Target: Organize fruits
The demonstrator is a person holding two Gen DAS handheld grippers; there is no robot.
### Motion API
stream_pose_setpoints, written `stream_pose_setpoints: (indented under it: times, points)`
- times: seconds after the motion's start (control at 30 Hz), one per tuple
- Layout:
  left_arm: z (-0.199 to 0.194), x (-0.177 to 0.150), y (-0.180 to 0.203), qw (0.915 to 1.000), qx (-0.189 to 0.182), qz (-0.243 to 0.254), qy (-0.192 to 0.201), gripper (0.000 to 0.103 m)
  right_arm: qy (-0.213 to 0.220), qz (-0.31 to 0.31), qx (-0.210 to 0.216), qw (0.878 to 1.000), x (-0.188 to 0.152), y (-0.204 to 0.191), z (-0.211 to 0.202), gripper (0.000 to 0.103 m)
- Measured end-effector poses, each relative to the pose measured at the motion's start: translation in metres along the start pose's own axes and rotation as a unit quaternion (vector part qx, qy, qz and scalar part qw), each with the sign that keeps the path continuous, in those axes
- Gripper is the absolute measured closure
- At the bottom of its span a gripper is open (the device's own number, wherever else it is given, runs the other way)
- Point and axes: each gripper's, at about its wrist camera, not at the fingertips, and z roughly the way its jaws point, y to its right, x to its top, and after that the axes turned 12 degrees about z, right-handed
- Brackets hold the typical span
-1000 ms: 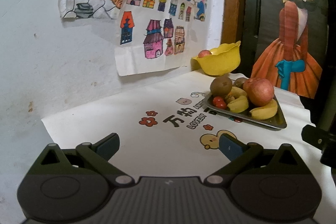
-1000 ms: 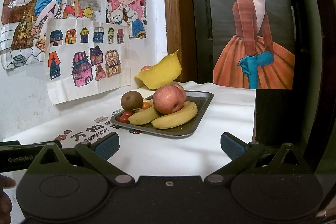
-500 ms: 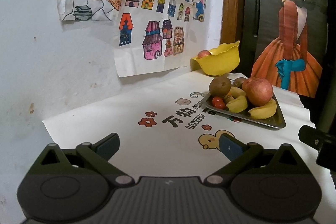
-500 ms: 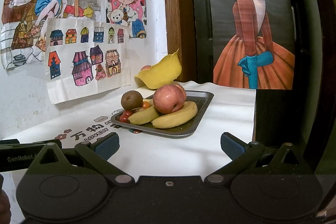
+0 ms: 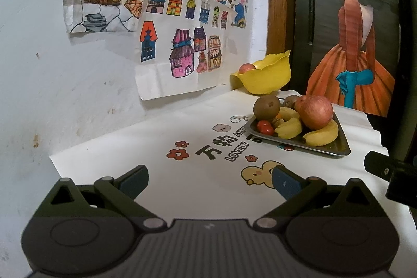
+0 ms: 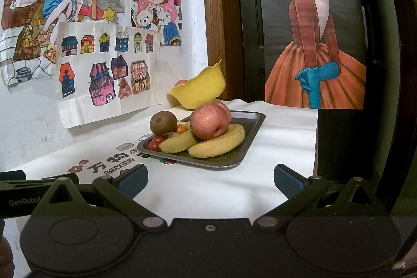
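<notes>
Approach step, nothing grasped. Left gripper (image 5: 209, 180) and right gripper (image 6: 211, 180) both spread wide, empty, low in frame. Fruit piled on metal tray (image 6: 242, 155) mid-frame; yellow bowl (image 6: 200, 93) behind holds one fruit. Next: right gripper straddles top apple (image 6: 208, 121), likely bound for bowl.

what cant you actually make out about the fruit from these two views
- Yellow bowl: its wall hides the inside in both views; only the top of one reddish fruit shows.
- Tray: the front apple covers most of a second one behind it in the right wrist view.
- Small fruits under the kiwi: partly hidden, too small to count in either view.
</notes>
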Motion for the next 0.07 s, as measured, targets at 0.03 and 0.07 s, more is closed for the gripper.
stream_pose_setpoints:
  times: [0.03, 0.07]
  points:
    - [-0.0002, -0.0002, 0.0, 1.0, 0.0, 0.0, 0.0, 0.0, -0.001, 0.0, 0.0, 1.0, -0.0006, 0.0006, -0.0003, 0.001]
    - [-0.0002, -0.0003, -0.0001, 1.0, 0.0, -0.001, 0.0, 0.0, -0.001, 0.0, 0.0, 1.0, -0.001, 0.001, -0.0001, 0.001]
